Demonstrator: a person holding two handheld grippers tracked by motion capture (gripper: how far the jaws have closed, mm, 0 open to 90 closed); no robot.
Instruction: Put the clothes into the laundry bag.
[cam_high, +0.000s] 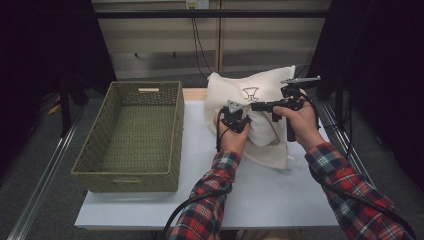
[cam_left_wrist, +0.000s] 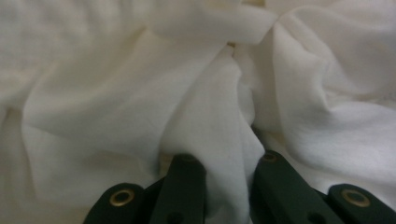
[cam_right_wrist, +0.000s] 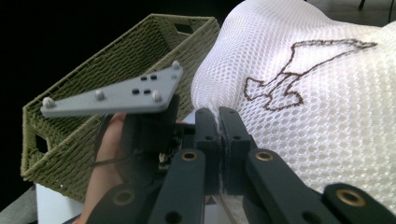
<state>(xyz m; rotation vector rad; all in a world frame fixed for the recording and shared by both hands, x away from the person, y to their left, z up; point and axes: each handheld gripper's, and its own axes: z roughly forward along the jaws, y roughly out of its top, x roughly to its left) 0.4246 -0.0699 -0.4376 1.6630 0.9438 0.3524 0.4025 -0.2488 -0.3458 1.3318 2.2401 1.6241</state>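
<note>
The bag (cam_high: 260, 107) is a white mesh laundry sack bearing a brown stitched outline; it is sitting crumpled at the table's (cam_high: 260, 200) far right edge. The left gripper (cam_high: 235, 119) is pinching a fold of white cloth at the bag's near left side. The right gripper (cam_high: 260, 106) is clamping the mesh edge higher up. A green wicker basket (cam_high: 131, 137) is standing along the left edge, just beside the bag.

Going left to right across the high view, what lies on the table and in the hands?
Olive-green woven rectangular basket → left gripper, shut on cloth → right gripper, shut on the cream mesh fabric bag, which spreads behind both grippers.
</note>
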